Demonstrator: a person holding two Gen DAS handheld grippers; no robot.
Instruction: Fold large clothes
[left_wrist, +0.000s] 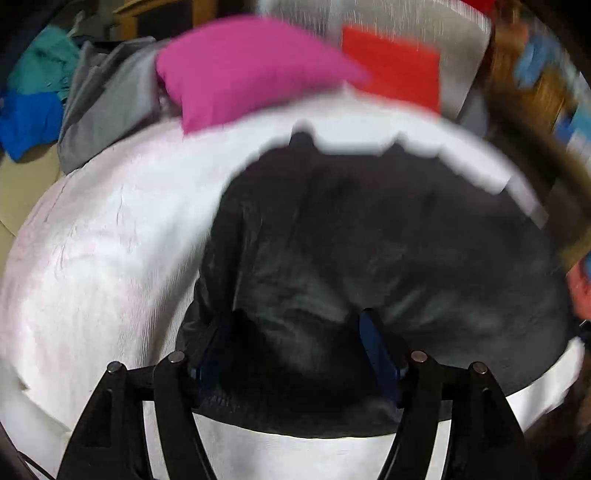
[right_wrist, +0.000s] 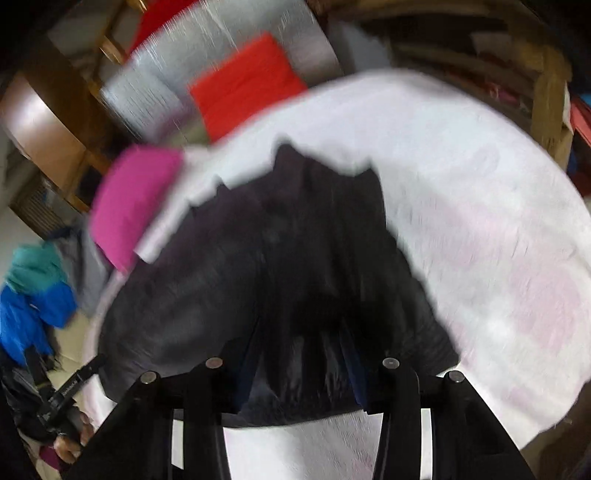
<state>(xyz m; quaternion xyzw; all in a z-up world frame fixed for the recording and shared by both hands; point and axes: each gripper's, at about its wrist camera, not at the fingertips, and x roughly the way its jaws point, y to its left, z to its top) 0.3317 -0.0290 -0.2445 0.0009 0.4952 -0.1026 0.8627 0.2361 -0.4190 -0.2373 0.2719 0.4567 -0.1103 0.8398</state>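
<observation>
The dark garment (left_wrist: 369, 240) lies spread on the white bed cover (left_wrist: 92, 258), its near hem toward both cameras and its far edge, with two small peaks, pointing at the pillows. Both views are smeared by motion, so fine creases cannot be read.

The left gripper (left_wrist: 291, 343) hangs over the near hem with its blue-padded fingers (left_wrist: 373, 343) wide apart; cloth sits between them, but the pads do not appear to press on it. The right gripper (right_wrist: 299, 365) is set over the same hem further along, jaws partly apart with dark cloth bunched between them; whether the pads actually pinch it cannot be told through the blur.

The main risk, as a judgement, is an uneven hold: if one side bites and the other does not, lifting would drag the hem askew and the fold would come out crooked. A grab that takes several layers, or the bed cover beneath, would pull the bedding up with the garment. The fabric looks slick and thin, so it may slip from a shallow pinch.

Beyond lie a pink pillow (left_wrist: 240, 66) and a red pillow (left_wrist: 399, 66), close to the far edge; a long fold thrown forward could land against them. A heap of grey, teal and blue clothes (left_wrist: 44, 96) waits off the bed's side.
</observation>
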